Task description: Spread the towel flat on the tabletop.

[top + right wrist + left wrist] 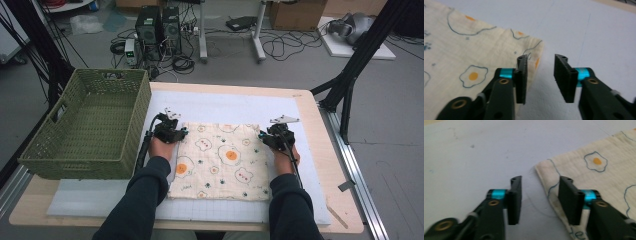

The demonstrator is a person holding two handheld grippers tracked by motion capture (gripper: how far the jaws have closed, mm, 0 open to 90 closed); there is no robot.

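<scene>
High view, near to far: two dark sleeves enter from the bottom edge, each hand carrying a gripper. Cream cloth (220,161) printed with fried eggs lies flat on a white mat (100,200) over a wooden table (345,210). Left gripper (183,132) sits at the cloth's far left corner; right gripper (262,135) at its far right corner. Left gripper view: jaws parted, one over bare mat, the other over the cloth's edge, nothing pinched between them. Right gripper view: jaws likewise parted astride the cloth's corner edge, not pressing on it. Green woven basket (90,125) stands at the table's left, just beside the left hand. Beyond the table: computer towers (159,27) and loose cables on the floor.
</scene>
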